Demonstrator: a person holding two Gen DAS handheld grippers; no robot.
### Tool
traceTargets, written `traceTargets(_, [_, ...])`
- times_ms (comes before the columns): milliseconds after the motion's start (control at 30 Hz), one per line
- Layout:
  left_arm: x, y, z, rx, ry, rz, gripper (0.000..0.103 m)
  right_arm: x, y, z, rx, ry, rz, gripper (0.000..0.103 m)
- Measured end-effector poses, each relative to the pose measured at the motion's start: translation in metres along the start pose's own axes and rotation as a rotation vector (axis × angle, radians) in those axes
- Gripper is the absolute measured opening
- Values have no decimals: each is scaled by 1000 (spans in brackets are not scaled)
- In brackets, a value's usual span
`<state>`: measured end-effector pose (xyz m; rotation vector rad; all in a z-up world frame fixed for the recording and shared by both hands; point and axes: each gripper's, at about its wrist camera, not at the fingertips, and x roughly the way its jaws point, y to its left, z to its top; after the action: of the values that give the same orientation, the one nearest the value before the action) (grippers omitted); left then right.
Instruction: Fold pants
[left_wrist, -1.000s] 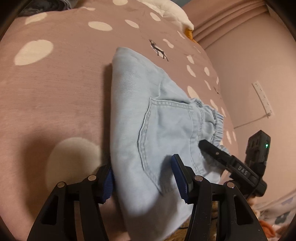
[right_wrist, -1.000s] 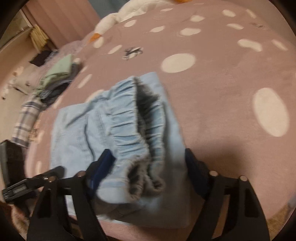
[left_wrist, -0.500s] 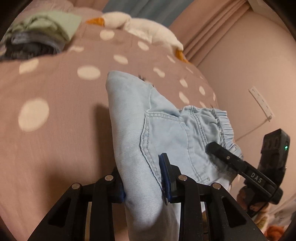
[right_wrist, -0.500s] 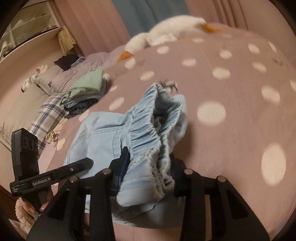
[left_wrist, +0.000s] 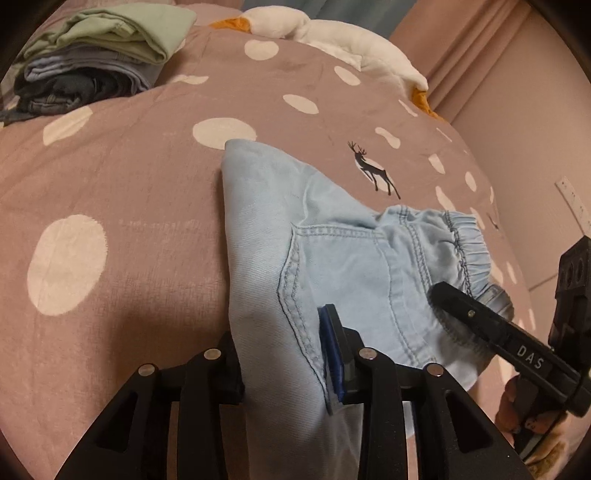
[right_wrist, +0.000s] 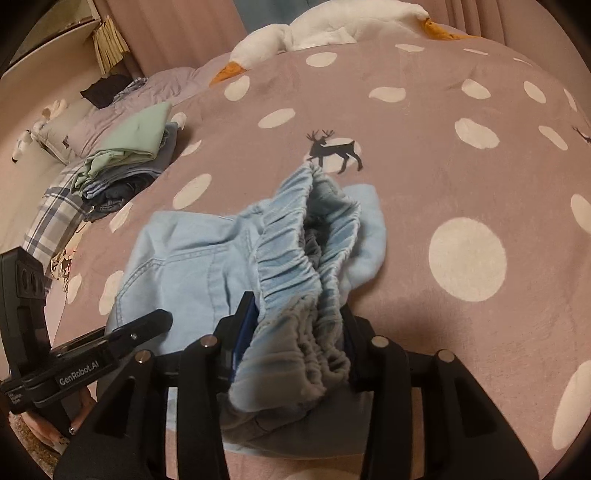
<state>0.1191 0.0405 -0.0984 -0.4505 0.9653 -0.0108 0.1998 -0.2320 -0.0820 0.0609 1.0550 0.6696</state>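
Here the folded pants (left_wrist: 332, 266) sit at the bed's (left_wrist: 129, 184) near edge, long axis running between the hands — left tongs (left_wrist: 284, 354) clamp the folded side, right tongs (right_wrist: 295, 332) clamp the bunched waistband (right_wrist: 295, 258), both jaw pairs having just eased wider.

The pants (left_wrist: 332, 266) lie on the bed (left_wrist: 140, 192), and every place here is told from them. Beyond them, towards the far left, a stack of folded clothes (left_wrist: 99, 48) rests on the bed. Straight beyond them a plush goose (left_wrist: 332, 37) lies along the bed's far edge. Just past their far edge a printed deer (right_wrist: 334, 149) sits on the cover.
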Motion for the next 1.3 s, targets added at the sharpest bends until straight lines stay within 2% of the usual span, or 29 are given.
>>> traceTargets(167, [-12, -8, -6, 9, 1, 66, 66, -5, -4, -5, 15, -5, -47, 62])
traceTargets(233, [-25, -12, -6, 23, -25, 81, 72, -11, -5, -5, 25, -21, -55, 68])
traceTargets(267, [-33, -16, -6, 32, -49, 83, 80, -18, -4, -4, 24, -40, -57, 69])
traceTargets(333, [-53, -23, -6, 47, -104, 84, 95, -31, 0, -3, 13, -75, -50, 80])
traceTargets(367, [-63, -27, -6, 51, -132, 87, 99, -40, 3, -2, 2, -99, -46, 83])
traceTargets(433, [-85, -34, -8, 65, -189, 92, 100, -57, 10, -2, -25, -146, -44, 93])
traceTargets(600, [-107, -45, -13, 73, -226, 69, 100, -90, 22, -7, -65, -226, -43, 101])
traceTargets(667, [-111, -48, -15, 84, -231, 66, 100, -100, 26, -9, -75, -248, -43, 101])
traceTargets(800, [-116, -55, -23, 114, -248, 114, 100, -109, 30, -13, -88, -272, -50, 102])
traceTargets(967, [-122, -54, -31, 109, -247, 102, 101, -115, 33, -17, -94, -286, -79, 102])
traceTargets(1300, [-129, -60, -40, 117, -252, 152, 101, -121, 37, -22, -107, -290, -87, 102])
